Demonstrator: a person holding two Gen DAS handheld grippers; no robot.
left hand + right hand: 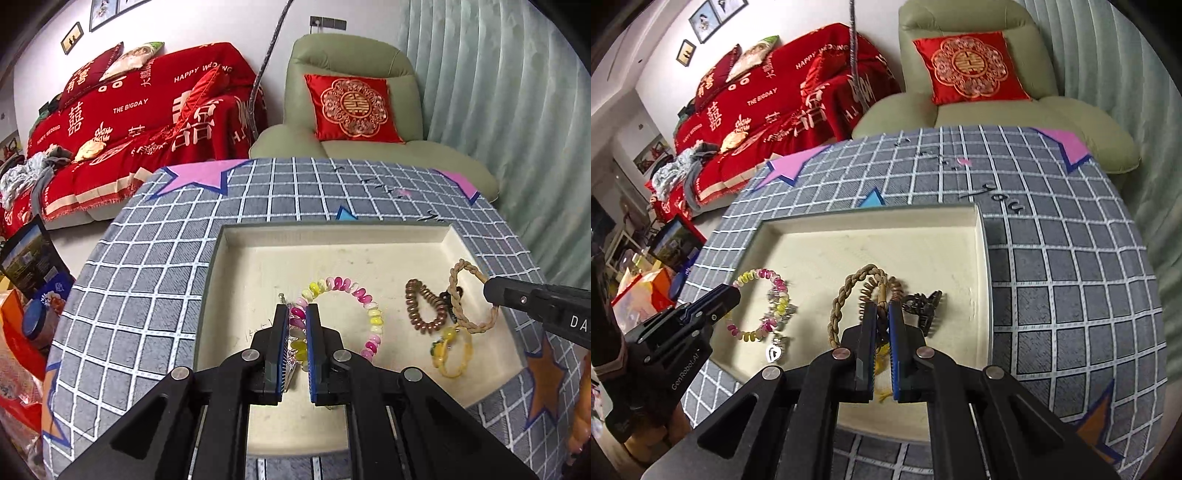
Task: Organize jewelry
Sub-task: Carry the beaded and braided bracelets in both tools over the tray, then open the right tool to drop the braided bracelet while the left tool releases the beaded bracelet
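A cream tray point(332, 236) sits on a grey checked tablecloth. In it lie a pink, yellow and white bead bracelet point(373, 314), a brown coil hair tie point(424, 306), a tan braided cord loop point(461, 295) and a yellow bead bracelet point(454, 350). My left gripper point(297, 310) is shut on the bead bracelet's left side, with a silver chain beside it. My right gripper point(882, 312) is shut on the braided cord loop point(846, 295); the coil tie point(868, 291) and a black claw clip point(923, 306) lie by it. The bead bracelet point(764, 306) also shows there.
The tray point(871, 221) takes up the table's middle, with tablecloth point(1071, 277) to its right and behind. A green armchair point(354, 110) and a red-covered sofa point(147, 118) stand beyond the table. Bags and boxes point(29, 295) sit at the left.
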